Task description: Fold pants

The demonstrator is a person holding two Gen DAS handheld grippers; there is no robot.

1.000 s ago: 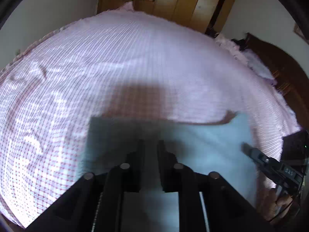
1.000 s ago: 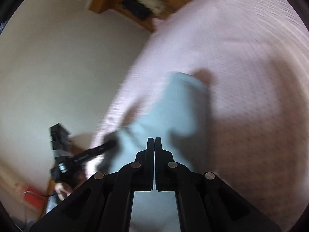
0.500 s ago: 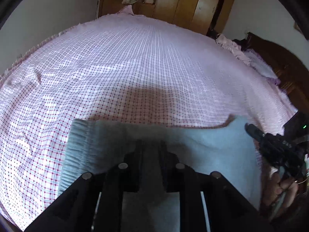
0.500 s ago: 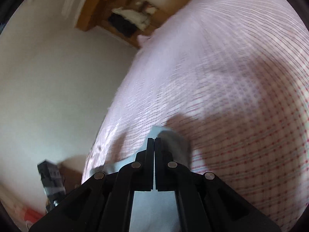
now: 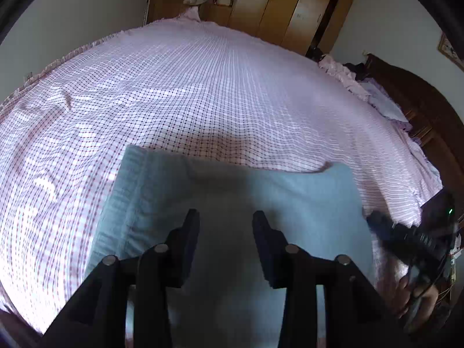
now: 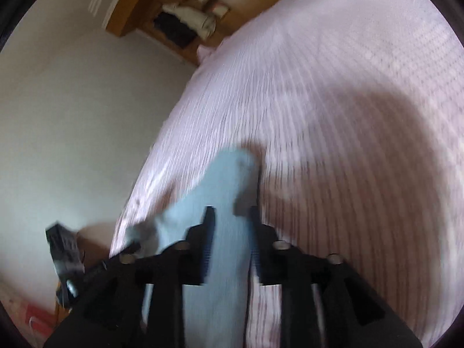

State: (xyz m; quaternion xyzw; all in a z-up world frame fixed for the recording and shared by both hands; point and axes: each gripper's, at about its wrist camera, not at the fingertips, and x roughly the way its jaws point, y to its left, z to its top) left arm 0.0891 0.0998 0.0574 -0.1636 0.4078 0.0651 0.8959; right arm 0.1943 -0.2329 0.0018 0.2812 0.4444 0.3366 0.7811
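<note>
Light blue pants lie flat on the pink checked bedsheet, with the ribbed waistband at the left. My left gripper is open just above the pants, holding nothing. The right gripper shows at the right edge of the left wrist view. In the blurred right wrist view the pants run away from me as a narrow strip. My right gripper is open over them, holding nothing. The left gripper's body shows at the lower left there.
The bed's near edge runs along the bottom left. A wooden wardrobe stands beyond the bed. Pillows and pink bedding lie by the dark headboard at the right. A white wall is at the left.
Both grippers were shut on the pants and have opened, letting go. The pants now lie flat on the sheet, with the waistband showing. The right wrist view has swung.
</note>
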